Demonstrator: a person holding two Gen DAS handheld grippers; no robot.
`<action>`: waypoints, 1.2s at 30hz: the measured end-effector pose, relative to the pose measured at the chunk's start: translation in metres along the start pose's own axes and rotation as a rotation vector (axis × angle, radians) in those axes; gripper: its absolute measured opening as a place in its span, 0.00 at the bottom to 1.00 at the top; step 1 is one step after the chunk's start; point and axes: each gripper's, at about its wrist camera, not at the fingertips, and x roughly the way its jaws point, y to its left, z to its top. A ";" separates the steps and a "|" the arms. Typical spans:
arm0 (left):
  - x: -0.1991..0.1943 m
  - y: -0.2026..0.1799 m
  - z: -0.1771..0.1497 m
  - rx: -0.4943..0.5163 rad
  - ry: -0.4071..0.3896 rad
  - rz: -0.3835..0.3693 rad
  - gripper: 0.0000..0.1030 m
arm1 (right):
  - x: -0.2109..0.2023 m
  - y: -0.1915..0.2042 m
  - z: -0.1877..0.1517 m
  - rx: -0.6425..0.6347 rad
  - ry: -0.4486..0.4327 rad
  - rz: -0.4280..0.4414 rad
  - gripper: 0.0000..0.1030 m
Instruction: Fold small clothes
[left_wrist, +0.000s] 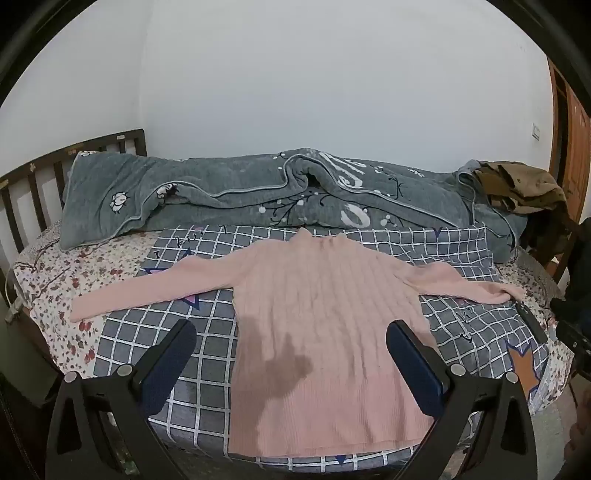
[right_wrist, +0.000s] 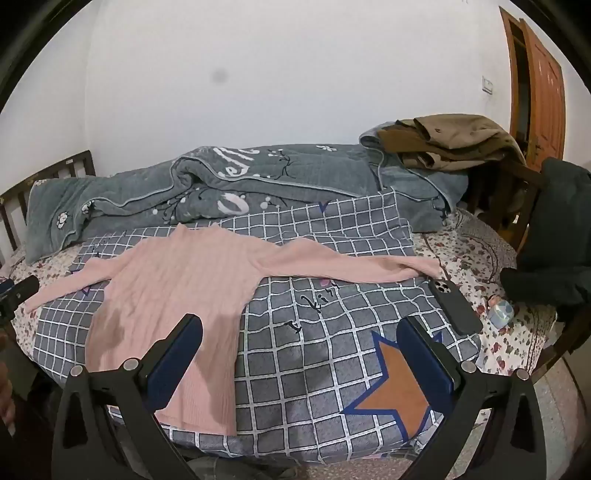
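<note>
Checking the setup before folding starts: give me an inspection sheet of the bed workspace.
Surface: grey checked cover over a floral sheet.
Job's things: pink sweater lying flat, sleeves spread, a dark patch near its hem.
Clutter: black phone by the right cuff; grey quilt; brown clothes.
Grippers: left tool open above the sweater; right tool open, empty.
Cables: nothing seen.
Surroundings: white wall, wooden door, slatted headboard.

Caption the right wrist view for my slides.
Open right gripper hovers over a pink sweater spread flat on a checked sheet.
</note>
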 end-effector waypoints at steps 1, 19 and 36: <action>-0.001 0.001 -0.001 0.001 -0.001 -0.001 1.00 | 0.000 -0.001 0.000 0.003 -0.006 0.003 1.00; -0.018 0.005 0.009 0.004 -0.035 0.021 1.00 | -0.013 0.003 0.003 -0.004 -0.025 0.029 1.00; -0.020 0.008 0.009 0.007 -0.042 0.020 1.00 | -0.013 0.002 0.002 0.002 -0.016 0.037 1.00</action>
